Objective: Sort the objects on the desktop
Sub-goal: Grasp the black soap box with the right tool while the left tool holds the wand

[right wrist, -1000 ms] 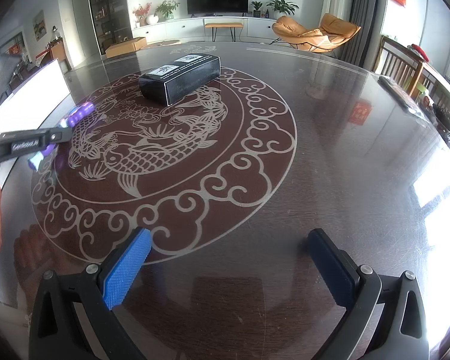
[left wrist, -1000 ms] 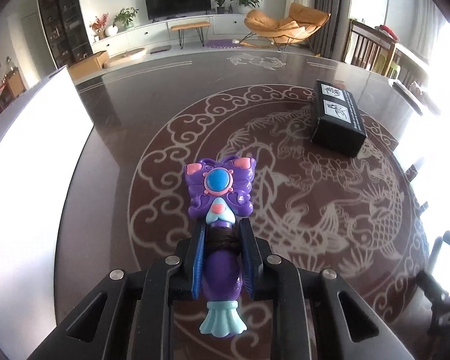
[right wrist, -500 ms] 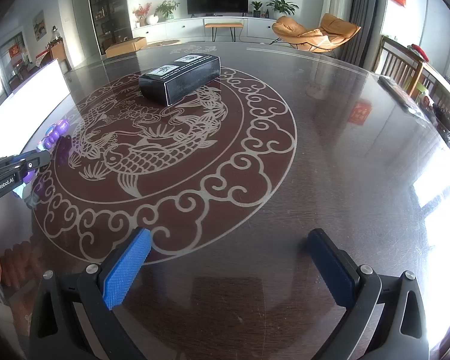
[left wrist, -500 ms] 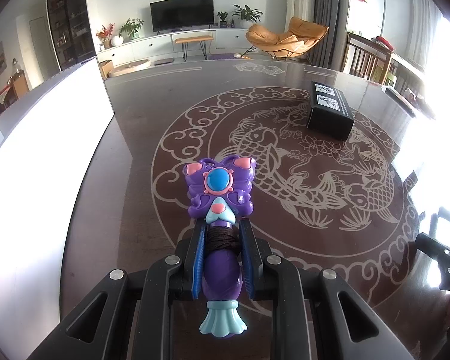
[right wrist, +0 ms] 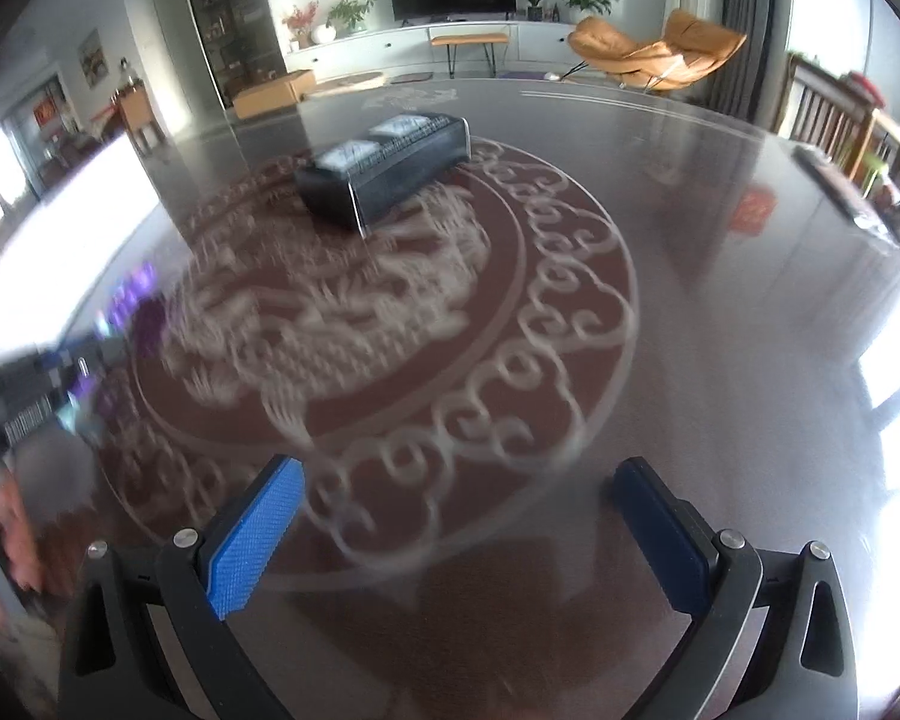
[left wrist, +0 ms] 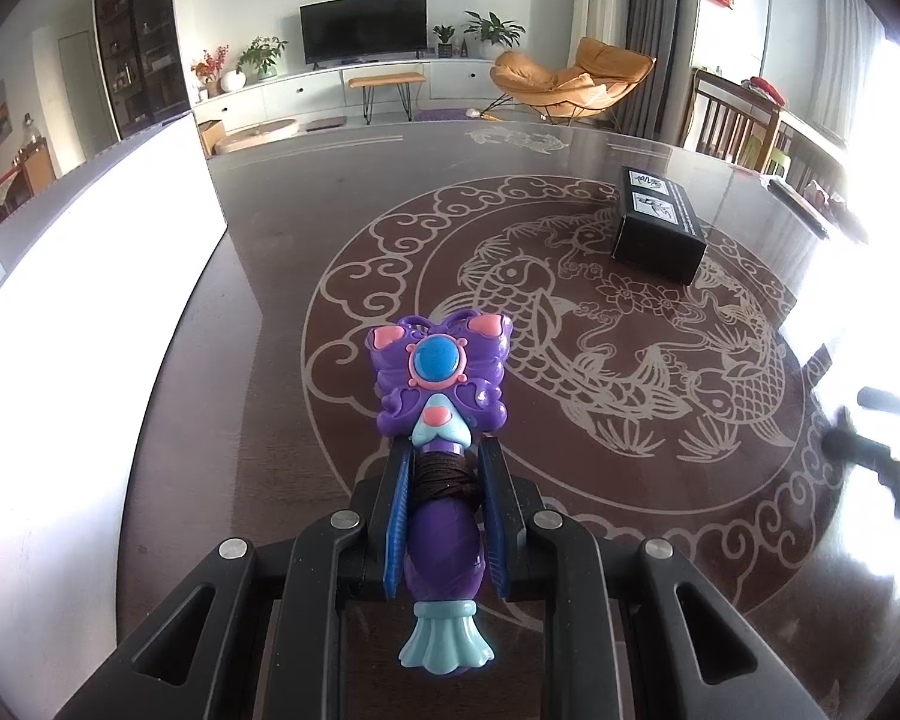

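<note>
The left gripper (left wrist: 441,480) has the purple butterfly toy (left wrist: 441,384) clamped by its narrow, thread-wound neck, jaws drawn in tight on either side, wings poking out ahead and the pale blue tail hanging back between the fingers. It hangs above the dark table (left wrist: 270,276), on the near rim of the carved fish medallion (left wrist: 570,324). The black box (left wrist: 657,225) sits on the far side of that medallion, well apart from the toy.

Over to the right gripper (right wrist: 450,531): jaws spread wide, nothing between the 2 blue pads (right wrist: 252,534), and it looks across the medallion toward the black box (this view is smeared, so fine detail is lost). At the left edge of that blurred view the left gripper and a smudge of purple show, near the medallion's rim.

Where could this go wrong? The grip is on a slim, rounded neck with a heavier wing section cantilevered forward, so I'd judge a quick swing could let the toy pivot or slide out nose-first. The table looks glossy and hard; a dropped plastic toy would likely skid. And with both grippers working around the same medallion, a crossing path near the box risks a knock that shoves it off line.
</note>
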`<state>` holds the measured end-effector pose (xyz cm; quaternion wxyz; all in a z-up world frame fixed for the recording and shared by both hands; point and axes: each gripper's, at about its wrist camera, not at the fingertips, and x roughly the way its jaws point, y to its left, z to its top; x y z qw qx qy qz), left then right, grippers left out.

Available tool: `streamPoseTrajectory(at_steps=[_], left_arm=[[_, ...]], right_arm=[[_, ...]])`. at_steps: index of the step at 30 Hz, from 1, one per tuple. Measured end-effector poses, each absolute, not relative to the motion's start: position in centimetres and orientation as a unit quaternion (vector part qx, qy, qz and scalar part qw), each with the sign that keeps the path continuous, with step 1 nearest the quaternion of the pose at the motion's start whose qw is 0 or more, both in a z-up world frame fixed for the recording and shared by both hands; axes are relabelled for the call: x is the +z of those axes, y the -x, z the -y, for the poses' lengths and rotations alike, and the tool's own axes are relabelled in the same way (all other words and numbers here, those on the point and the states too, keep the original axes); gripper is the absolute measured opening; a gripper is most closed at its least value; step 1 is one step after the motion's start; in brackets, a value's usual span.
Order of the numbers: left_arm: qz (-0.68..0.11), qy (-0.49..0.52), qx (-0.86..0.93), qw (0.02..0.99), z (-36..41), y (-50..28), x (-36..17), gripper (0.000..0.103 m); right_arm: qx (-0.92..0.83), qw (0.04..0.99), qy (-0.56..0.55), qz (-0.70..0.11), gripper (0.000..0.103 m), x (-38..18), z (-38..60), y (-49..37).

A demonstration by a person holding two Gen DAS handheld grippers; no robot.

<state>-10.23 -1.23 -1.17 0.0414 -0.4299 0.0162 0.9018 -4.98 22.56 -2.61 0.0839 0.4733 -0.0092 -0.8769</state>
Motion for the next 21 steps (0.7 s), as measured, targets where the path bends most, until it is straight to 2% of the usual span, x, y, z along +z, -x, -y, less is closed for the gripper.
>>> streamPoseTrajectory(at_steps=[4, 7, 12, 17, 18, 20, 21], left_arm=[[-0.022, 0.430, 0.902, 0.038, 1.1, 10.2, -1.1, 0.021], [-0.021, 0.430, 0.902, 0.039, 1.2, 10.2, -1.1, 0.021], [-0.022, 0.430, 0.902, 0.039, 1.2, 10.2, -1.1, 0.021], [-0.022, 0.430, 0.902, 0.039, 1.3, 10.2, -1.1, 0.021], [-0.022, 0.430, 0.902, 0.039, 1.3, 10.2, -1.1, 0.021], [-0.022, 0.430, 0.902, 0.039, 1.2, 10.2, -1.1, 0.021], [-0.022, 0.430, 0.902, 0.039, 1.3, 10.2, -1.1, 0.021]], right_arm=[[-0.885, 0.101, -0.449, 0.073, 0.103, 1.2, -20.3, 11.1], [-0.862, 0.097, -0.486, 0.104, 0.103, 1.4, -17.6, 16.4], [-0.858, 0.019, -0.512, 0.038, 0.103, 0.0, -14.7, 21.8], [-0.841, 0.018, -0.537, 0.058, 0.103, -2.2, -14.8, 23.5], [-0.843, 0.018, -0.535, 0.056, 0.100, -2.4, -14.9, 23.5], [-0.856, 0.025, -0.515, 0.051, 0.079, -2.2, -15.0, 23.1], [-0.860, 0.023, -0.508, 0.040, 0.071, -2.2, -15.0, 22.9]])
